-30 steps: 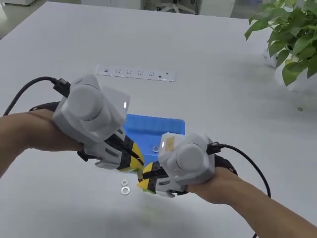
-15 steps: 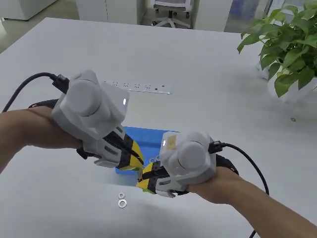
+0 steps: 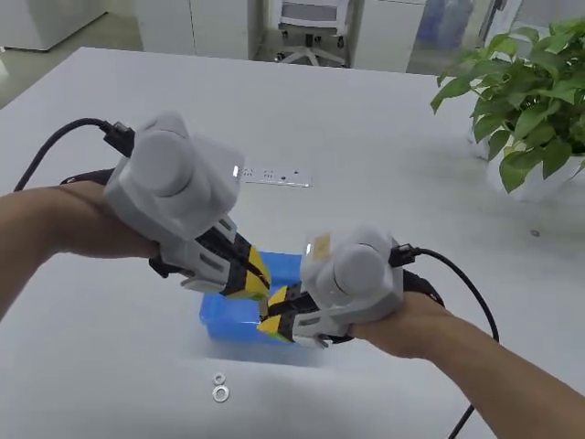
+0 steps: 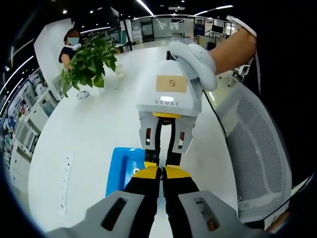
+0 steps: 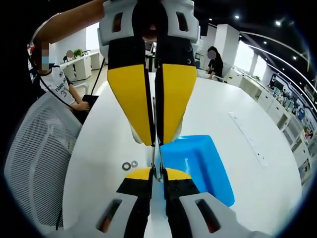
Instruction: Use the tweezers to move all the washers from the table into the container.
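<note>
Washers (image 3: 220, 393), two small silvery rings, adjacent

near the front edge of the white bench (image 3: 384, 165), a blue rectangular plastic tray (image 3: 224, 322). just before the tray, closer to that edge, two small metal washers (image 3: 219, 389) side by side. behind the tray, toward the middle, a white plastic power strip (image 3: 274, 176). by the right edge, a leafy green potted plant (image 3: 530, 101). over the tray, left gripper (image 3: 259, 274) and right gripper (image 3: 272, 320) tip to tip, thin metal tweezers (image 5: 154, 144) between the left one's jaws.
</note>
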`<state>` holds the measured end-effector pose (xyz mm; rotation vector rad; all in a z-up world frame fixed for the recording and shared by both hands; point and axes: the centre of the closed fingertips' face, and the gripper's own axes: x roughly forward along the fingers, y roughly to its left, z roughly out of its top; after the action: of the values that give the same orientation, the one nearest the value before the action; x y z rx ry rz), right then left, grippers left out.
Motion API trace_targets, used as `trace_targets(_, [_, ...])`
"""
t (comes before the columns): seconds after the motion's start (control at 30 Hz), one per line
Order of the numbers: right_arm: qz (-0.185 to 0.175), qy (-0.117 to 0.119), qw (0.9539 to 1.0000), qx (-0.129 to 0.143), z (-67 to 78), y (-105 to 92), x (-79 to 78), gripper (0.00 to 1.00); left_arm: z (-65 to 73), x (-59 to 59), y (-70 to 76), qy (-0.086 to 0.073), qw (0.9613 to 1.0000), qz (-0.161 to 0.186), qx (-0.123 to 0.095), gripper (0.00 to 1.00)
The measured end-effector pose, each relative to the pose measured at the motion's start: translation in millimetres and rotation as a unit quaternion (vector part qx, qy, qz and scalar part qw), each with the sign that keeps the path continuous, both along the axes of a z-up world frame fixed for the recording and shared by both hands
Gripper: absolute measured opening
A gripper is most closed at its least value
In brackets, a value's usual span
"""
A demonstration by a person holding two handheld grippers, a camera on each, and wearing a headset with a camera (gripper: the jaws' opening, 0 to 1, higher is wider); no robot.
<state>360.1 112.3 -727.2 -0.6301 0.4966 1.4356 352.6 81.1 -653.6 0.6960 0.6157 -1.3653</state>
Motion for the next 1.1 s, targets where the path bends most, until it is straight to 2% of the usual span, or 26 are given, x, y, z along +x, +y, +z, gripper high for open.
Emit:
trace_targets(0.37, [-0.004, -0.003, 1.0, -0.004, -4.8, -2.0, 21.7, 0.1, -5.0, 20.5, -0.7, -0.006, 1.0, 0.001, -0.002, 0.06])
trace_targets(1.1, [-0.01, 0.013, 0.9998, -0.01, -31.8, -4.5, 55.3, 0.1, -31.5, 55.9, 0.9, 0.003, 1.0, 0.005, -0.004, 0.06])
